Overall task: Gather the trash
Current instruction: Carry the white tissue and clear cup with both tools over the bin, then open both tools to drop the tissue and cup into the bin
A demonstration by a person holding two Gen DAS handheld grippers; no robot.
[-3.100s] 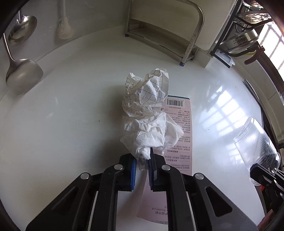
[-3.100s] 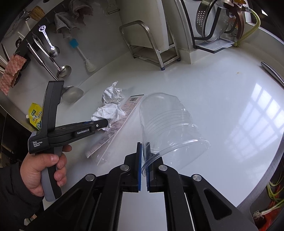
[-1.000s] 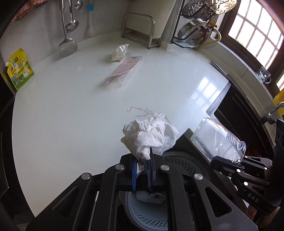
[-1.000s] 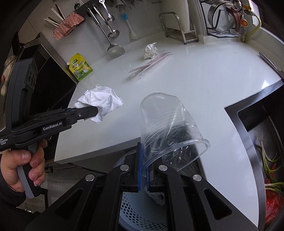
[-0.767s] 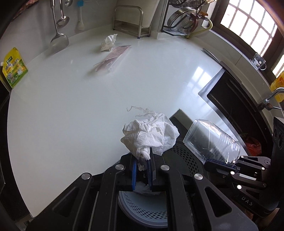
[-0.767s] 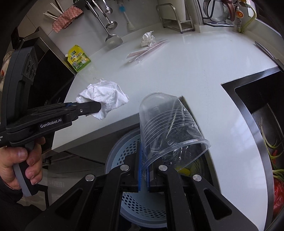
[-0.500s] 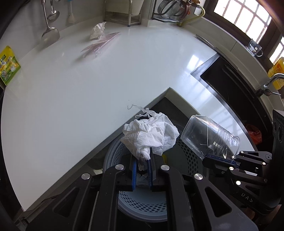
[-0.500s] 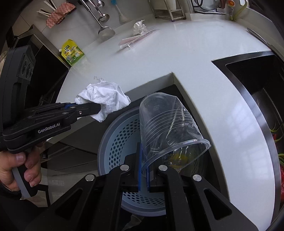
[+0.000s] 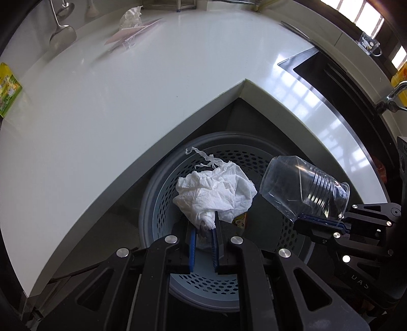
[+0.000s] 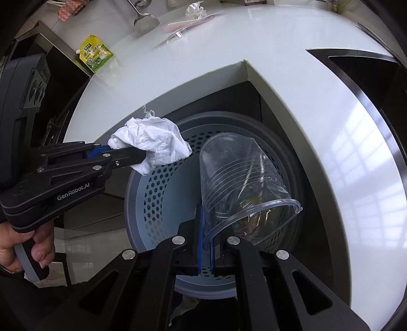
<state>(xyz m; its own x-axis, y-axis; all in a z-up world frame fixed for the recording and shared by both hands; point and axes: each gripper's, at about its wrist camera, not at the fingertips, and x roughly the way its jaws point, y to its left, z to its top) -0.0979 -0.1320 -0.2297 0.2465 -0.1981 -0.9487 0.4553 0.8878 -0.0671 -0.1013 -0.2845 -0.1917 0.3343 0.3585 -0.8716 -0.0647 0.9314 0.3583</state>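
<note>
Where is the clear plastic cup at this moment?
The clear plastic cup is clamped by its rim in the right gripper, tilted above the perforated bin, right of the crumpled tissue.

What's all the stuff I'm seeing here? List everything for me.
Tissue: one, white, crumpled, gripped over the bin.
Plastic cup: one, clear, gripped by its rim over the bin.
Bin: one, grey-blue, perforated, below the counter corner.
Counter: one, white.
Paper ball: one, white, far on the counter.
Flat packet: one, pinkish, beside it.
Pouch: one, green-yellow, counter edge.
Ladle: one, steel, hanging.
Sink: one, dark.
Left tongs: black, shut on tissue.
Right tongs: black, shut on cup.
Hand: one, holding the left tongs.
</note>
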